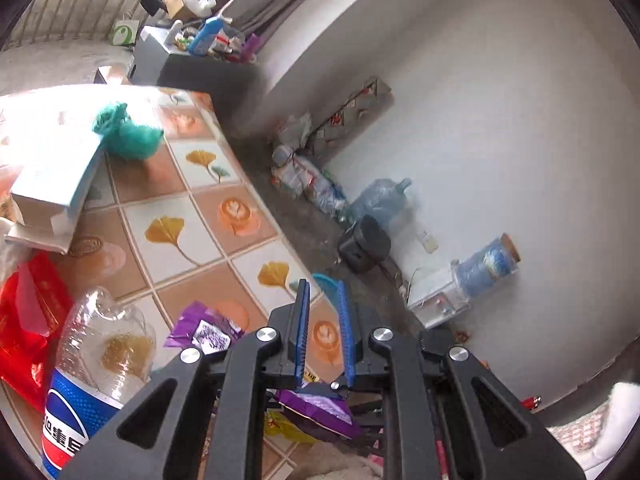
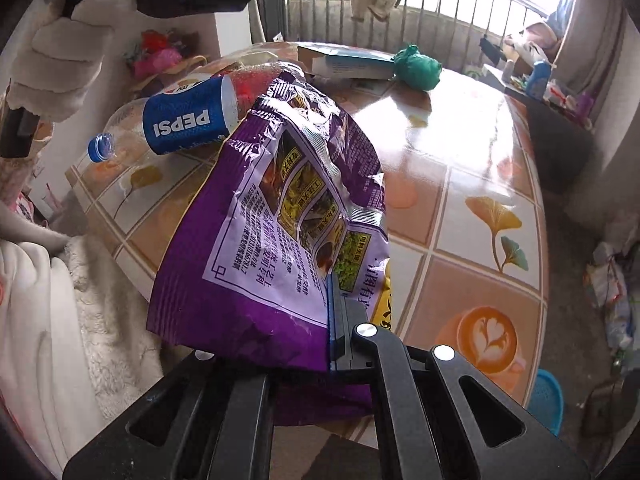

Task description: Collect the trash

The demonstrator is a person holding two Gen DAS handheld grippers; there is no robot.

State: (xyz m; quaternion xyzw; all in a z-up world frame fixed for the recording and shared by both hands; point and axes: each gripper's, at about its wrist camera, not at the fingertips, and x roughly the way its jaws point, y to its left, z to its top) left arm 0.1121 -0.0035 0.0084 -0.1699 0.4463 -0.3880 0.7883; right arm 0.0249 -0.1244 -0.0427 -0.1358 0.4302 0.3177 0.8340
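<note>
Tiled in ginkgo leaves and latte cups, our round table (image 2: 472,216) sits by a railed window, cluttered with rubbish. Going left to right in the right wrist view: a sleeved hand (image 2: 52,68) at the far left, then a clear plastic bottle (image 2: 188,120) lying on its side, blue cap toward us, its label reading "PEPSI". Next hangs the purple snack bag (image 2: 272,232), which our right gripper (image 2: 336,320) pinches by its lower edge, jaws pressed together on the foil. Its back panel carries dense Chinese print and small yellow-framed photos; we cannot read the brand. Further right lie a pale box (image 2: 348,64) and a knotted green bag (image 2: 418,66), and on the floor a blue basket (image 2: 546,400).

Our left gripper (image 1: 322,320) hovers above the table edge, jaws nearly together with a narrow gap and nothing between them.

We judge the step is carrying the bag off the table. To do it well, we should keep the pinch firm, since foil slips, lift clear of the bottle, and bring it over a bin before we let go.
</note>
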